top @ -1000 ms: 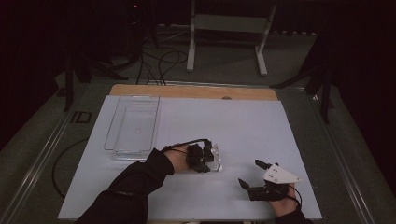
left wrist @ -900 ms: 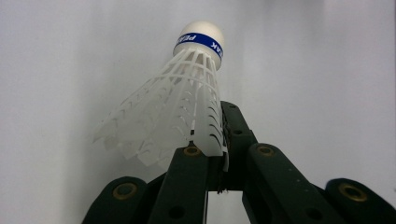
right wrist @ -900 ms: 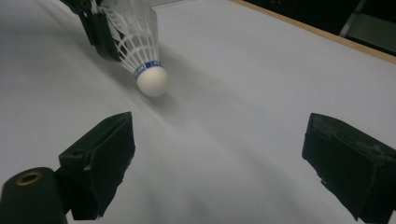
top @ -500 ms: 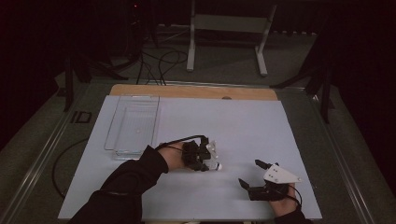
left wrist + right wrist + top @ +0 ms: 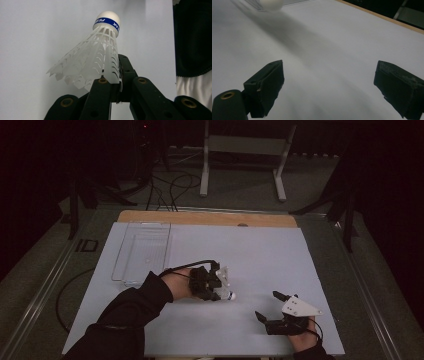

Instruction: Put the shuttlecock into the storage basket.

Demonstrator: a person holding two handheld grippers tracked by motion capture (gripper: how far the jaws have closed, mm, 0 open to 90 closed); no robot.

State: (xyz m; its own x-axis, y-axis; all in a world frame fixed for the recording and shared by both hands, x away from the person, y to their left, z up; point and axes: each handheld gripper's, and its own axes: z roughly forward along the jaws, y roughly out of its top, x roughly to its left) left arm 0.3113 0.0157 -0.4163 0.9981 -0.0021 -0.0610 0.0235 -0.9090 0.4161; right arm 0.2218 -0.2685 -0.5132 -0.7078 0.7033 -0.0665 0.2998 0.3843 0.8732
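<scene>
The left gripper point(image 5: 117, 82) pinched the shuttlecock point(image 5: 97, 55) by its skirt above the surface point(image 5: 260, 250), likely for carrying to the tray point(image 5: 142, 250); the right gripper point(image 5: 275, 307) rested wide open, empty.

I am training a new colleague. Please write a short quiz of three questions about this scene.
1. True or false: the left gripper is shut on the skirt of the shuttlecock.
2. What colour is the band below the shuttlecock's cork? A) red B) blue C) green
3. Where does the clear tray lie, seen from the high view?

Key:
1. True.
2. B.
3. On the white sheet, at its far left; the right gripper, jaws open, holds nothing near its near right corner.
</scene>
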